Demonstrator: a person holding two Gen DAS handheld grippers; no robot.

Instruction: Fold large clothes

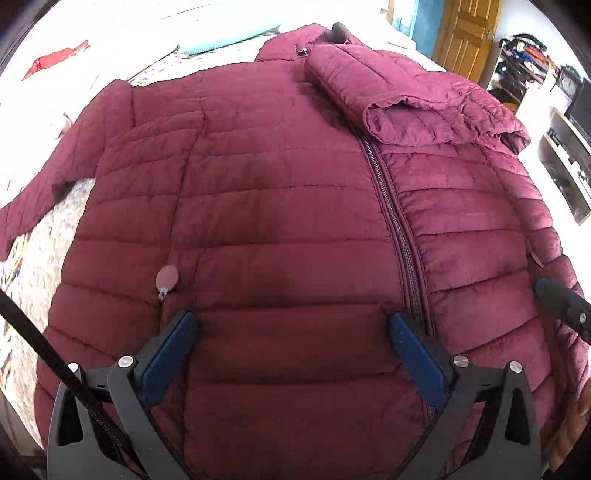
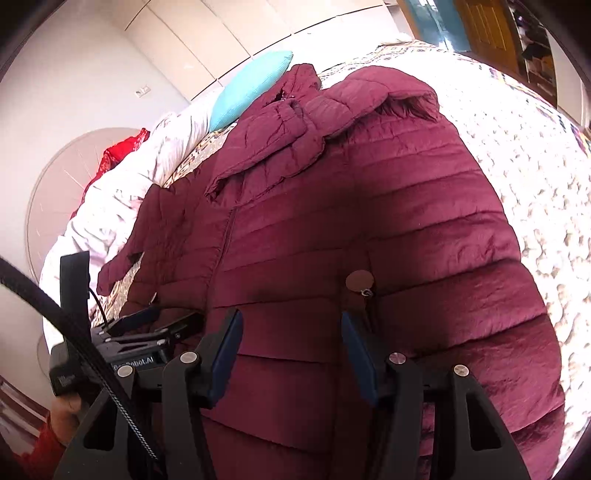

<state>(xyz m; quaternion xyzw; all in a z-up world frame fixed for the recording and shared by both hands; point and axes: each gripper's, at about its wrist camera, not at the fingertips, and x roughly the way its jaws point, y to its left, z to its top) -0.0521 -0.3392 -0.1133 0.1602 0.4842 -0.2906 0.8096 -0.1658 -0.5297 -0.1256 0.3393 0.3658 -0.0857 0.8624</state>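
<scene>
A maroon quilted puffer jacket [image 1: 288, 206] lies front side up on a bed, filling most of what both your wrist cameras see. Its front zip [image 1: 395, 229] is closed and runs up the middle to the collar. One sleeve [image 1: 376, 88] is folded across the chest near the collar – the other sleeve [image 1: 44, 192] stretches out flat to the side, onto the patterned bedspread [image 2: 535, 155]. A small round zip pull [image 1: 168, 277] sits on a pocket seam on the lower front.

Your left gripper [image 1: 293, 332] hangs just over the lower front of the jacket with its blue-padded jaws spread wide; nothing is between them, and whether the pad tips touch the cloth is not clear. Your right gripper [image 2: 291, 343] hangs over the same lower part, jaws partly apart and empty, with a second pocket pull [image 2: 360, 280] just ahead of its right finger. In the right wrist view your left gripper shows at the lower left, close beside it.

Further out – a turquoise cushion [image 2: 251, 88], crumpled white bedding [image 2: 122, 199], a red cloth [image 2: 118, 155] and a wooden door [image 1: 465, 33]
</scene>
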